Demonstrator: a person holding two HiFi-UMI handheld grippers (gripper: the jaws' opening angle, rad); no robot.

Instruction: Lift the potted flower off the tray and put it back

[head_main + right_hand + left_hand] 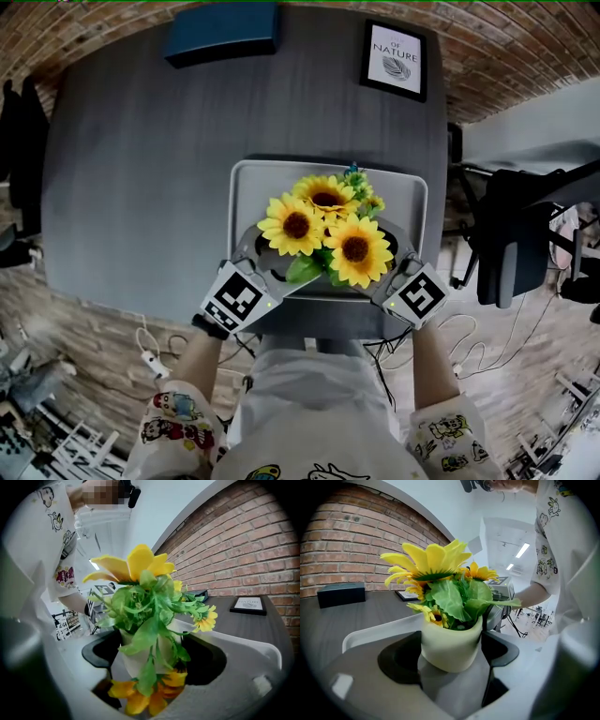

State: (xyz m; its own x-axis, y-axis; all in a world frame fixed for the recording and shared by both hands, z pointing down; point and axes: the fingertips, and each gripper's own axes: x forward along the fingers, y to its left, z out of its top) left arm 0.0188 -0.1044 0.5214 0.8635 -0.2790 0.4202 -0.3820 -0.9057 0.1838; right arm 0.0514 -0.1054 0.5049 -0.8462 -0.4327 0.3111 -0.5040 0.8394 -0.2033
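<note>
Left gripper (272, 262) and right gripper (386, 262), 2 claws, each pinch the cream sunflower pot (451, 644) at the grey tray (248, 183) near edge.

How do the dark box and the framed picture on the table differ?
The box is plain dark blue; the framed picture is black-edged white print with a leaf. The box is a thick block at far left; the framed picture is thin, at far right. Both rest on the grey table beyond the tray.
</note>
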